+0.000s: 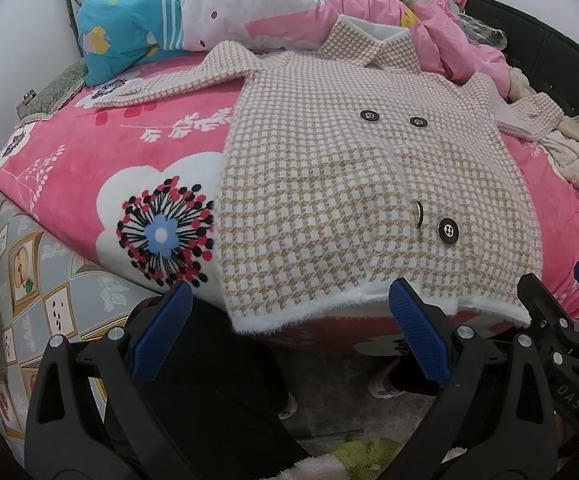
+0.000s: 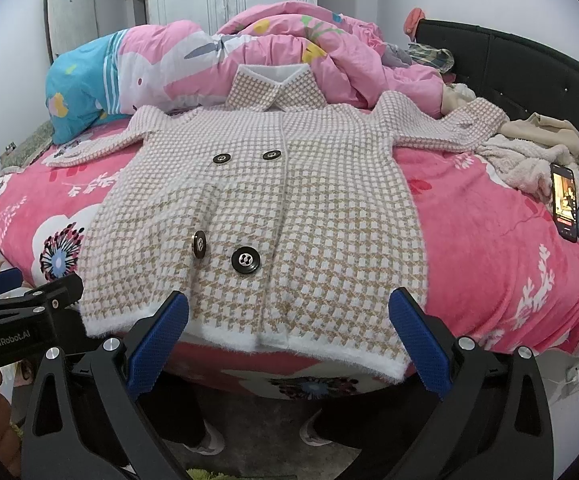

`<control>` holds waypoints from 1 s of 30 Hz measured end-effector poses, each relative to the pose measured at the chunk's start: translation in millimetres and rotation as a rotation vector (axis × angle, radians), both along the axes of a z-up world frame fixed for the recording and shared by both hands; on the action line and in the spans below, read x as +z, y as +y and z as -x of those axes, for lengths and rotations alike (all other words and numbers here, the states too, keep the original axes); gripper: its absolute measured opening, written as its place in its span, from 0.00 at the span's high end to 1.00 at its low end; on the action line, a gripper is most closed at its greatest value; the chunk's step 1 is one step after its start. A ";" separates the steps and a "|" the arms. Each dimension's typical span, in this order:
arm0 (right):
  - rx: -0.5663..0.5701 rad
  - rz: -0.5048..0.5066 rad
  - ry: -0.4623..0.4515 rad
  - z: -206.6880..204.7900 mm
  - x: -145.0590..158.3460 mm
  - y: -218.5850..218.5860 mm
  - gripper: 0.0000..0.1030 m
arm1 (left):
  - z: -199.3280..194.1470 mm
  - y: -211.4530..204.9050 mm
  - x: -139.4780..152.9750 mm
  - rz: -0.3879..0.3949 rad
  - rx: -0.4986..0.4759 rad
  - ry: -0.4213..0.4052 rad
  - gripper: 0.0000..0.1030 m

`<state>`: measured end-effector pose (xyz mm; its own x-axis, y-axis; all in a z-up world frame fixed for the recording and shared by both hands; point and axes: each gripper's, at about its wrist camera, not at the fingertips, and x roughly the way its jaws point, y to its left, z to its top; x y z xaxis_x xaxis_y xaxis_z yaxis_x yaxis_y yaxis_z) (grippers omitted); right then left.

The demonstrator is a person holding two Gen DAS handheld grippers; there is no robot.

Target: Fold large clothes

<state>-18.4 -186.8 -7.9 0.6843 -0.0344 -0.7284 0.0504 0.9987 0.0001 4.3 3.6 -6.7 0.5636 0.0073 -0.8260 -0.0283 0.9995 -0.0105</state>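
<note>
- lying flat and face up on the pink floral blanket: houndstooth coat, buttoned, sleeves spread to both sides, collar propped against the heaped pink quilt
- hanging just over the near bed edge: fuzzy white hem
- hovering before that hem with blue pads wide apart, gripping nothing: left gripper, near the hem's left half
- spread wide too and holding nothing — right gripper, just short of the hem's right half
- resting lit on the blanket's right side beside a pile of cream clothes: phone
</note>
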 end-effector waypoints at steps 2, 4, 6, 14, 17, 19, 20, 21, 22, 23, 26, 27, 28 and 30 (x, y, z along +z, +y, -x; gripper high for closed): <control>0.000 0.001 -0.001 0.1 0.0 -0.2 0.05 | -0.1 0.6 -0.2 0.000 0.001 0.001 0.08; 0.000 0.000 -0.003 -0.2 0.1 -0.2 0.05 | 0.2 0.7 -0.1 -0.002 0.001 0.000 0.08; -0.001 0.000 -0.005 -1.1 0.2 -0.2 0.05 | 0.1 1.2 0.5 -0.004 0.003 -0.001 0.08; 0.005 0.003 -0.012 -1.9 1.8 1.0 0.05 | 0.3 0.8 2.6 -0.009 0.008 -0.005 0.08; 0.005 0.004 -0.014 -2.1 2.0 1.3 0.05 | 0.4 1.3 3.1 -0.011 0.010 -0.006 0.08; 0.005 0.003 -0.014 -1.8 1.8 1.0 0.05 | -0.3 2.4 3.9 -0.010 0.012 -0.005 0.08; 0.004 0.004 -0.014 -2.3 1.9 1.3 0.05 | -0.5 3.0 4.1 -0.011 0.013 -0.005 0.08; 0.004 0.004 -0.014 -2.0 2.2 1.3 0.05 | -0.7 2.8 4.0 -0.011 0.013 -0.004 0.08; 0.004 0.004 -0.014 -2.1 2.5 1.6 0.05 | -1.0 3.2 4.0 -0.011 0.013 -0.003 0.08; 0.003 0.005 -0.015 -2.5 2.8 1.8 0.05 | -1.0 3.3 3.9 -0.011 0.013 -0.003 0.08; 0.000 0.011 -0.018 -3.6 3.2 1.4 0.05 | -2.3 4.2 3.3 -0.011 0.015 0.000 0.08; -0.001 0.013 -0.020 -3.7 2.7 1.1 0.05 | -2.7 4.0 2.8 -0.011 0.015 0.001 0.08; -0.003 0.015 -0.021 -4.2 2.7 0.7 0.05 | -3.2 3.9 2.3 -0.012 0.015 0.002 0.08; -0.007 0.019 -0.024 -5.3 2.4 -0.1 0.05 | -4.4 3.6 1.0 -0.012 0.016 0.005 0.08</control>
<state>-13.1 -186.8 -5.5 0.7014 -0.0532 -0.7108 0.0577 0.9982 -0.0178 8.7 7.3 -5.6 0.5588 0.0265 -0.8289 -0.0445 0.9990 0.0019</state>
